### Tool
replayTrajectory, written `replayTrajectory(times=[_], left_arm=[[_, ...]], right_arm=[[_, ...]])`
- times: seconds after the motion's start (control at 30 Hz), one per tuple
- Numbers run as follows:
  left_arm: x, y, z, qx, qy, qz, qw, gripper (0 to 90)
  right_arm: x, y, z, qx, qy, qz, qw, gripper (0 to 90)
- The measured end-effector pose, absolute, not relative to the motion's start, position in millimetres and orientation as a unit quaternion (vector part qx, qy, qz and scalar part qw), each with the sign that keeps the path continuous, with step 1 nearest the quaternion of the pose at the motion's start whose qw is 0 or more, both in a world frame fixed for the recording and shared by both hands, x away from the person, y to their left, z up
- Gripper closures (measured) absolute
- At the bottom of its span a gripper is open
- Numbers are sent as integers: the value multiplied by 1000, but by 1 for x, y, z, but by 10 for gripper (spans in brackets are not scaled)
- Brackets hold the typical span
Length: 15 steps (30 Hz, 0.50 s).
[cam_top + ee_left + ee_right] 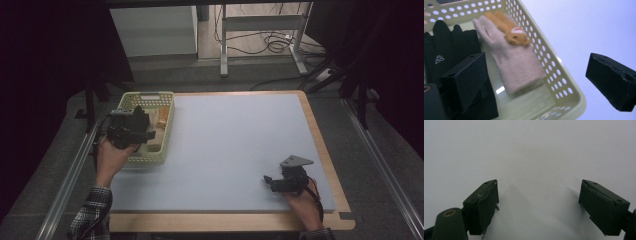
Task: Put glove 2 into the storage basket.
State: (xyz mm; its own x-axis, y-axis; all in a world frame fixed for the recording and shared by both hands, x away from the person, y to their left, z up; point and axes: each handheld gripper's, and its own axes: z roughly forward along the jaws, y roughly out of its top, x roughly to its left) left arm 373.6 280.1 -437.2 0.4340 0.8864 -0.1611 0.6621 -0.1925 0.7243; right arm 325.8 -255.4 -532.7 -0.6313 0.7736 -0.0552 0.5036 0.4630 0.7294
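A pale yellow perforated basket (167, 131) stands at the table's left edge. In it lie a pink knitted glove (514, 62) with an orange plush animal (511, 31) on top, and a black glove (446, 42) beside it. My left gripper (142, 125) hovers over the basket's near end, jaws wide open with nothing between them; in the left gripper view (535, 62) one jaw is over the black glove and the other is outside the basket rim (564, 72). My right gripper (268, 181) rests low over the mat at the front right, open and empty (539, 187).
A light blue-grey mat (235, 145) covers the wooden table (330, 165). Metal rails (380, 160) run along both sides. Beyond the far edge stand white desk legs (223, 45) with cables on the floor.
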Motion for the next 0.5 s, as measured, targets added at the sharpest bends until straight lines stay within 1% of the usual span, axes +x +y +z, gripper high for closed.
replayTrajectory(times=[0.5], left_arm=[[361, 267, -442, 765, 487, 149, 393, 39]], right_arm=[[326, -255, -533, 384, 833, 349, 193, 159]])
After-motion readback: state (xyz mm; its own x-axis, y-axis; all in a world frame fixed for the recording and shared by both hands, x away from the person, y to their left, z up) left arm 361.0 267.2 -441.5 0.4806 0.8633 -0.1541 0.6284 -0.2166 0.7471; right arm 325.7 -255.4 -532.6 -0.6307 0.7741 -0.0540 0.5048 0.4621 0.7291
